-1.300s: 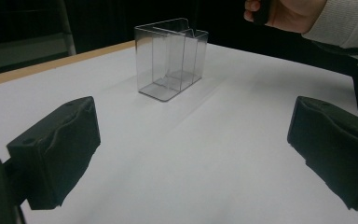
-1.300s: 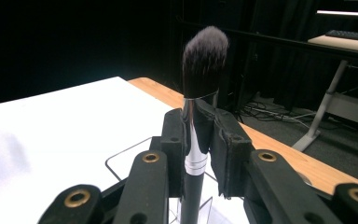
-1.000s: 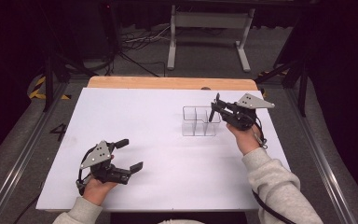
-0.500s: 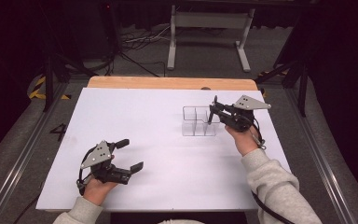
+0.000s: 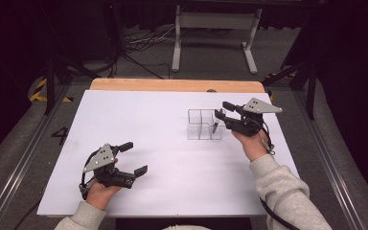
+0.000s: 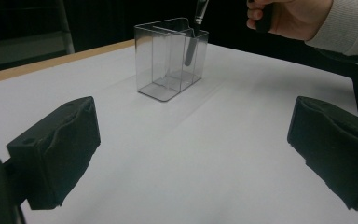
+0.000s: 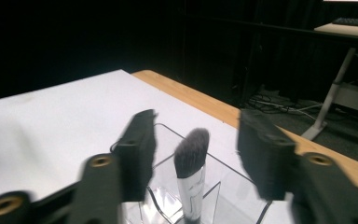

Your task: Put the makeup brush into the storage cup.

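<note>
Right gripper (image 7: 193,154) fingers just opened, brush (image 7: 191,158) seemingly released, standing in organizer (image 5: 204,124)

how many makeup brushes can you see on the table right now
1: a makeup brush standing bristles up in the clear organizer, at its end nearest the right gripper.

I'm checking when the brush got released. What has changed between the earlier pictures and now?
The right tool has just been opening its jaws and has let go of the makeup brush, which now stands free in the clear acrylic organizer, bristles up, between the parted jaws without touching them. Unchanged: both hands stay in place, the left tool rests open on the white table, and the organizer has not shifted.
</note>
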`<state>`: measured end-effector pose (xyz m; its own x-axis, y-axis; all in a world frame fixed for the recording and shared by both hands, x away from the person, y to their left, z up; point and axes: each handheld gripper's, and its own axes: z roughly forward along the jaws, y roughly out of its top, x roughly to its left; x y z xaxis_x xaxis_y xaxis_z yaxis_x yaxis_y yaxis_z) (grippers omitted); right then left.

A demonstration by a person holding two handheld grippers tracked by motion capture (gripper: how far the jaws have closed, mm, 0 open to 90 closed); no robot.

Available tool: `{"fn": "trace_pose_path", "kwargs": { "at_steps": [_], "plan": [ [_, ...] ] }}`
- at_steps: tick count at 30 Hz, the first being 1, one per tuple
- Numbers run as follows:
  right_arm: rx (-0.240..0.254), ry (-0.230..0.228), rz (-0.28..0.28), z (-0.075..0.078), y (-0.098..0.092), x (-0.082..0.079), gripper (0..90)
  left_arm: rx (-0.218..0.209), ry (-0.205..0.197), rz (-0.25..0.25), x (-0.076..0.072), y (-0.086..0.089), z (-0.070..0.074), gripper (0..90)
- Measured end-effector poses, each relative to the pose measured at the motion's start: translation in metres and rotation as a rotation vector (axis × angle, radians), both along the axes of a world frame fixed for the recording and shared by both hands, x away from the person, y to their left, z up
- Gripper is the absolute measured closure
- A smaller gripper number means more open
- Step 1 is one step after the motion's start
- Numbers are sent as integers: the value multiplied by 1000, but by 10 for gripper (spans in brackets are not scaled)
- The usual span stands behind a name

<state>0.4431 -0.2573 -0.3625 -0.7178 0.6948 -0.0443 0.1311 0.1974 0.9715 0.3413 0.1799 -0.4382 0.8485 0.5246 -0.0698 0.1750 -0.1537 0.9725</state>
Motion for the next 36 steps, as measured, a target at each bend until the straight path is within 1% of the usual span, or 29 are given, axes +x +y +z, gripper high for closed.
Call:
{"fn": "trace_pose_path", "kwargs": {
  "at_steps": [2, 4, 6, 7, 9, 10, 12, 13, 16, 17, 20, 22, 25, 27, 30, 31, 33, 35, 36],
  "plan": [
    [15, -2, 2, 3, -3, -2, 350, 3, -3, -4, 1, -1, 0, 30],
    [19, -7, -5, 5, -7, -6, 263, -2, 4, -3, 1, -1, 0, 30],
    [28, -17, -12, 8, -12, -9, 209, -5, 5, -2, 2, 0, -1, 30],
    [33, -19, -11, 9, -14, -11, 187, -5, -2, 2, 2, 1, 0, 30],
    [31, -28, -14, 11, -18, -15, 148, -7, 4, 2, 1, 3, 1, 29],
    [17, -45, -15, 13, -23, -21, 114, -9, 0, 7, 1, 4, 1, 28],
    [16, -48, -11, 14, -24, -23, 105, -7, -2, 11, 0, 5, 2, 28],
    [21, -57, -6, 16, -29, -30, 87, -3, -5, 13, 0, 6, 2, 28],
    [29, -69, -1, 18, -37, -39, 72, -6, 0, 21, -2, 9, 3, 27],
    [29, -69, -1, 18, -37, -39, 72, -6, 0, 21, -2, 9, 3, 27],
    [38, -80, -7, 18, -47, -49, 62, -10, -1, 33, -3, 13, 3, 26],
    [31, -74, -9, 16, -51, -53, 56, -8, -3, 41, -3, 16, 4, 26],
    [22, -68, -8, 12, -56, -60, 52, -14, -5, 53, -5, 20, 5, 26],
    [9, -70, -4, 6, -62, -66, 49, -12, -10, 56, -6, 23, 6, 26],
    [3, -70, -2, 3, -65, -70, 49, -20, -14, 66, -7, 27, 7, 26],
    [-1, -58, -7, 0, -69, -74, 49, -26, -8, 74, -8, 29, 7, 26],
    [-3, -59, -9, -2, -71, -77, 49, -23, -11, 74, -8, 31, 7, 26],
    [-3, -50, -6, -6, -75, -81, 49, -27, -6, 77, -9, 33, 6, 26],
    [-5, -48, -6, -8, -76, -83, 47, -21, -10, 78, -9, 34, 6, 26]
  ]
}}
